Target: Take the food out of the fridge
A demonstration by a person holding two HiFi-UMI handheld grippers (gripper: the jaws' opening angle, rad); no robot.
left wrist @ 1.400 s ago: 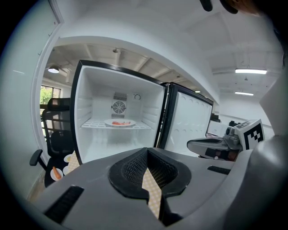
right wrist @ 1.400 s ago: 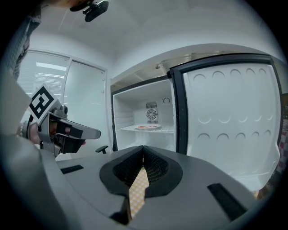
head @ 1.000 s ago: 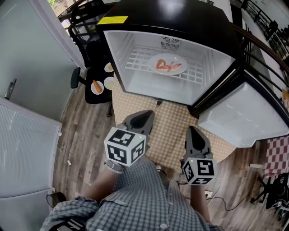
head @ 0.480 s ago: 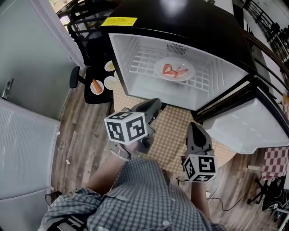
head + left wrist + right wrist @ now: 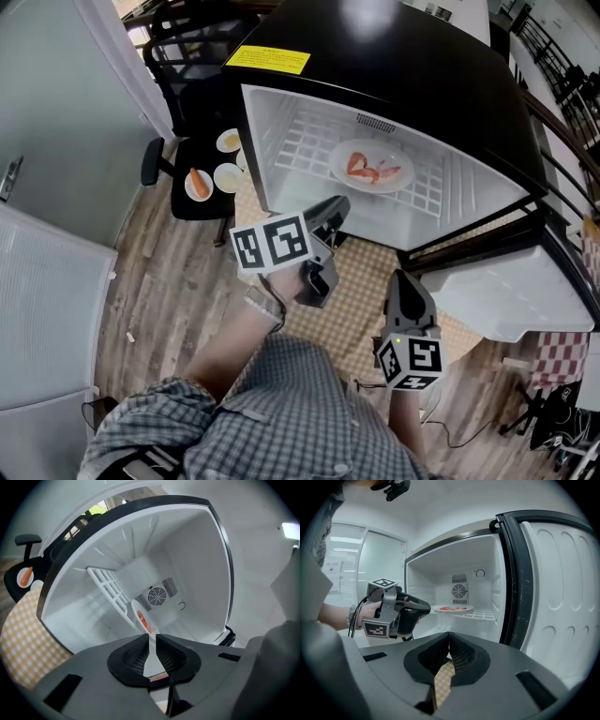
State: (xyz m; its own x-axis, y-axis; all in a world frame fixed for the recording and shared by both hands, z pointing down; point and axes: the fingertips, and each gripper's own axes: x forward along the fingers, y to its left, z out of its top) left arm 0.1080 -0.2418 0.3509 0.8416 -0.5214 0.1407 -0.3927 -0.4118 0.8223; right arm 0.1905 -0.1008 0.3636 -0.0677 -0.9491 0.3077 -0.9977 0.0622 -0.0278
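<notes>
Plate (image 5: 371,147) of food (image 5: 359,169) — fridge shelf (image 5: 298,131)

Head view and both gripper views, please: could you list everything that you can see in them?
Fridge: one, black outside, white inside, open.
Door: one, white inside, swung out to the right.
Shelf: one, white wire, inside the fridge.
Plate: one, white, on the shelf, holding red food.
Chair: one, black, left of the fridge.
Small plates: three, white, on the chair.
Mat: one, tan checked, under the fridge front.
Cloth: one, red checked, lower right.
Left gripper: grey, at the fridge mouth, jaws just opening, nothing between.
Right gripper: grey, over the mat, jaws together.
</notes>
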